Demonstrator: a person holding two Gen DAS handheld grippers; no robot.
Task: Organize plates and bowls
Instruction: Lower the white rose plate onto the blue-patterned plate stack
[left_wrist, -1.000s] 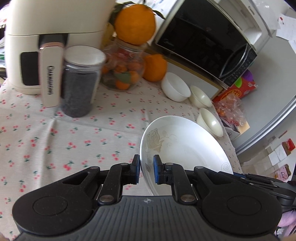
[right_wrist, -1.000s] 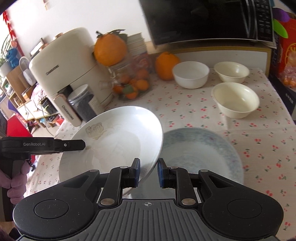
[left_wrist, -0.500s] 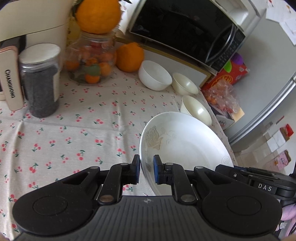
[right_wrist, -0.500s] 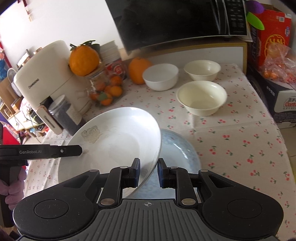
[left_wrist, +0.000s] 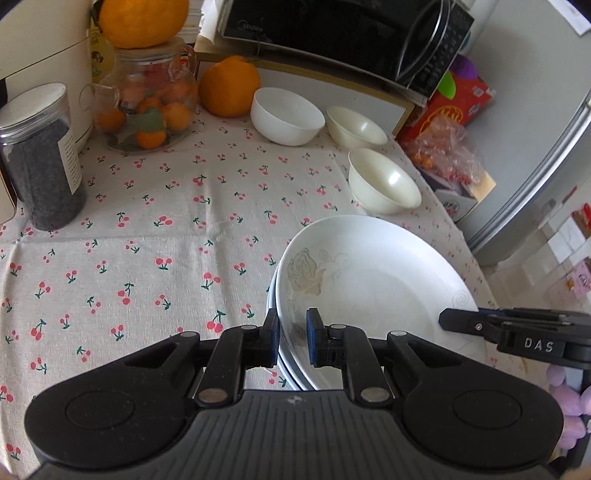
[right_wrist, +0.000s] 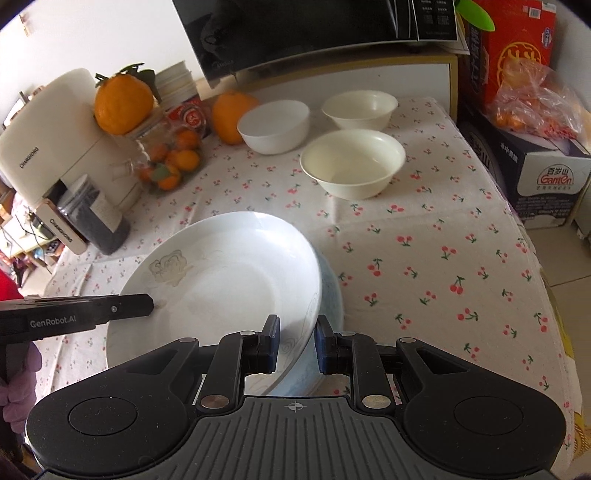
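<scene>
A white plate with a faint flower print (left_wrist: 369, 280) (right_wrist: 229, 280) rests on a bluish plate (right_wrist: 328, 295), whose rim peeks out beneath it (left_wrist: 271, 299). My left gripper (left_wrist: 291, 338) grips the white plate's left rim. My right gripper (right_wrist: 297, 339) stands around its opposite rim with the jaws slightly apart. Each gripper shows in the other's view: the right one (left_wrist: 517, 328) and the left one (right_wrist: 74, 314). Three bowls stand behind: a white one (left_wrist: 286, 116) (right_wrist: 273, 125) and two cream ones (left_wrist: 356, 127) (left_wrist: 382, 182) (right_wrist: 358, 109) (right_wrist: 352, 162).
On the cherry-print tablecloth (left_wrist: 147, 240) stand a dark jar (left_wrist: 40, 155), a glass jar of oranges (left_wrist: 147, 107), a loose orange (left_wrist: 229, 86) and a cream appliance (right_wrist: 44, 147). A microwave (left_wrist: 332, 33) sits behind. Boxes (right_wrist: 517, 110) stand past the table's right edge.
Both grippers have lowered the white plate onto the bluish plate. The right gripper's jaws have widened a little.
</scene>
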